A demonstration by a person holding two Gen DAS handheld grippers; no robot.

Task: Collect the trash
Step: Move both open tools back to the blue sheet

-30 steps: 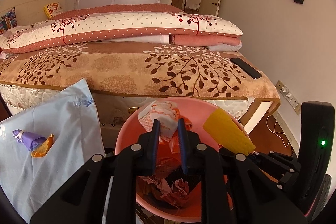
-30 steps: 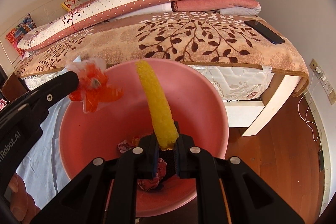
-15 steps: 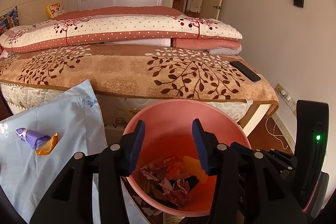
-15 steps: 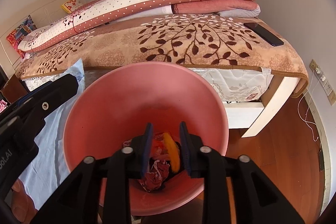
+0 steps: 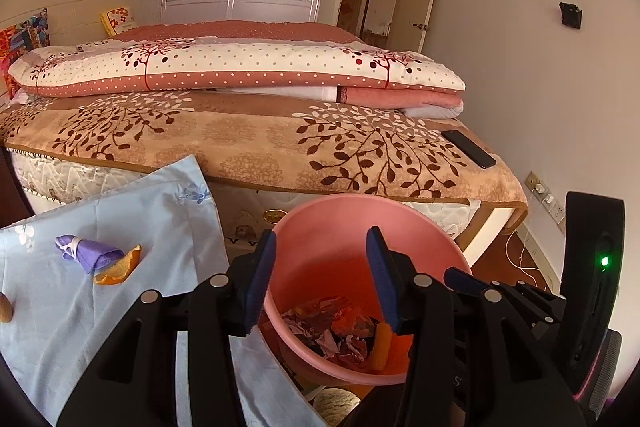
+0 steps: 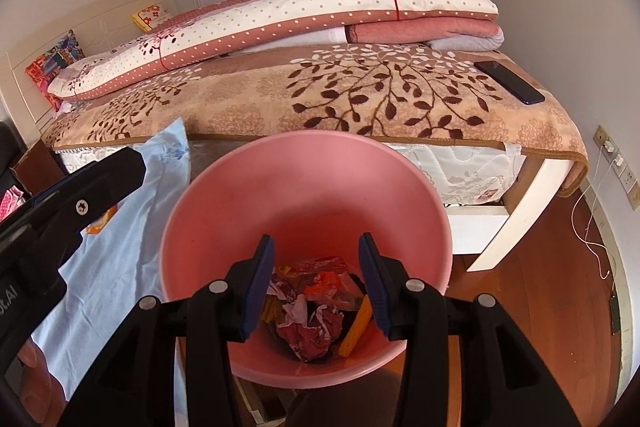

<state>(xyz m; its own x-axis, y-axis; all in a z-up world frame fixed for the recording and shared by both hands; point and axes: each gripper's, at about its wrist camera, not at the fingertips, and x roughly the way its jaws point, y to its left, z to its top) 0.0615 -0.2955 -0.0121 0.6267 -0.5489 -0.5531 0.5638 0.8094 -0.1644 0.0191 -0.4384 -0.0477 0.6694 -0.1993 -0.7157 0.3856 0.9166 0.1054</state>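
Both grippers hover over the pink bin (image 6: 304, 187), and neither holds anything. The left gripper (image 5: 322, 277) has its jaws spread wide, with only the bin interior showing between them. The right gripper (image 6: 316, 283) is likewise spread and empty. Crumpled wrappers (image 6: 312, 323) and a yellow strip (image 6: 356, 327) already lie at the bottom of the bin.

The remaining trash lies on the light blue cloth (image 5: 120, 307) covering the table, to the left of the bin. Locate the purple wrapper (image 5: 86, 253) and the orange peel (image 5: 118, 269); the two are touching, the peel on the side nearer the bin. A brown object (image 5: 5, 307) sits at the left edge of the view, cut off; its identity cannot be told.

Key relation for the next move: both pieces lie left of and beyond the left gripper's jaws, well apart from them, so the left gripper is much the nearer. The wrapper's long axis runs left to right across the left wrist view, roughly square to the jaws' approach line. The peel is curved, with one tip raised.

Recommended procedure:
1. Swing the left gripper to the left, clear of the bin rim.
2. Descend on the peel or the wrapper, closing across the short dimension.
3. Take care not to pinch the cloth; it looks loose and wrinkled.

Nothing stands between the left gripper and the pieces. The bed (image 5: 280, 147) with a phone (image 5: 468, 148) on it lies beyond the bin and is not involved.
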